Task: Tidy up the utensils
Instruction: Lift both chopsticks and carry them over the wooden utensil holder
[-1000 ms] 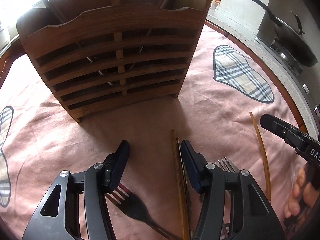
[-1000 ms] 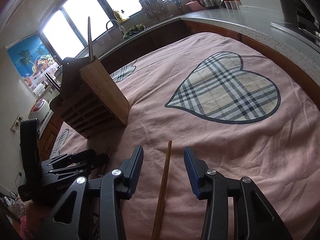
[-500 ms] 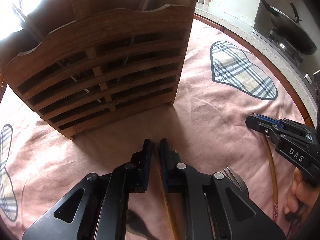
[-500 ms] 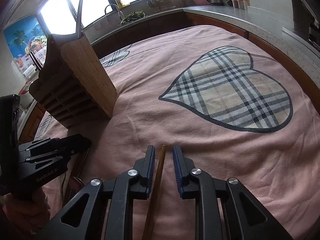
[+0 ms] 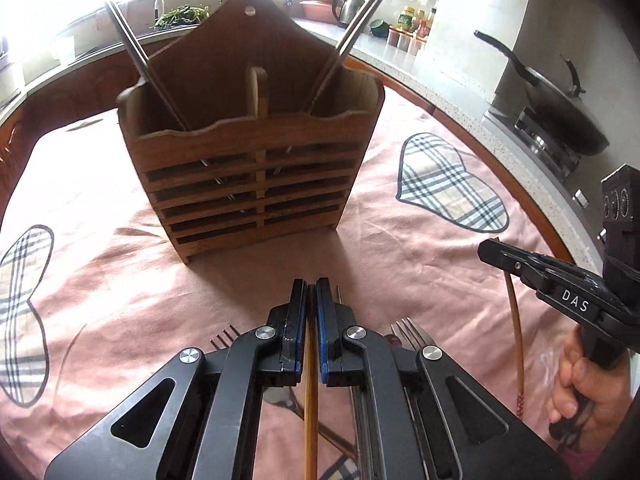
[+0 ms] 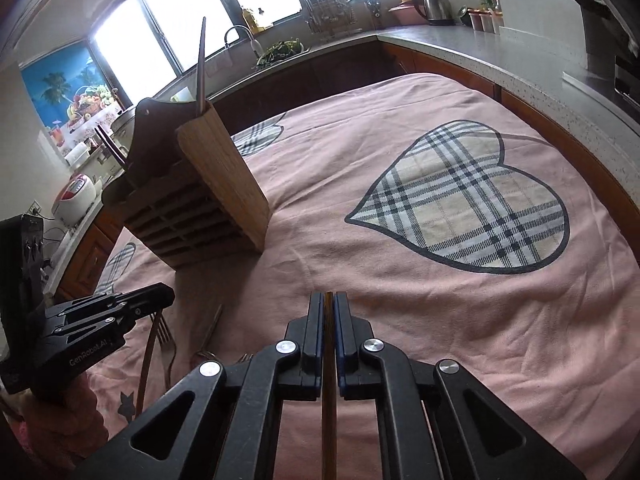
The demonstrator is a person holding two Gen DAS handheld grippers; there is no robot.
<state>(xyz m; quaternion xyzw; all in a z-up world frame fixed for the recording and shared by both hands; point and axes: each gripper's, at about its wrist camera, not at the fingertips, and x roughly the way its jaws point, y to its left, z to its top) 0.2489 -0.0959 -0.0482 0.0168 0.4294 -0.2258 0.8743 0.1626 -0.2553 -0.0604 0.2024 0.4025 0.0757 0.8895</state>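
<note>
A wooden slatted utensil holder (image 5: pixel 252 168) with two compartments stands on the pink tablecloth; metal utensils lean in each side. It also shows in the right wrist view (image 6: pixel 200 208). My left gripper (image 5: pixel 311 292) is shut on a wooden chopstick (image 5: pixel 311 400), lifted in front of the holder. My right gripper (image 6: pixel 329 304) is shut on another wooden chopstick (image 6: pixel 329 420), right of the holder. It shows in the left wrist view (image 5: pixel 552 276) with its chopstick (image 5: pixel 516 336). Forks (image 5: pixel 408 332) lie on the cloth beneath my left gripper.
The pink tablecloth (image 6: pixel 440 320) has plaid heart patches (image 6: pixel 472 200). A counter runs along the right with a black wok (image 5: pixel 560 116) on a stove. A kettle (image 6: pixel 432 4), jars and a sink stand at the back counter. More forks (image 6: pixel 164 340) lie at the near left.
Both grippers went from open to shut, each closing on a chopstick. The left gripper then rose, so the holder's open top came into view.
</note>
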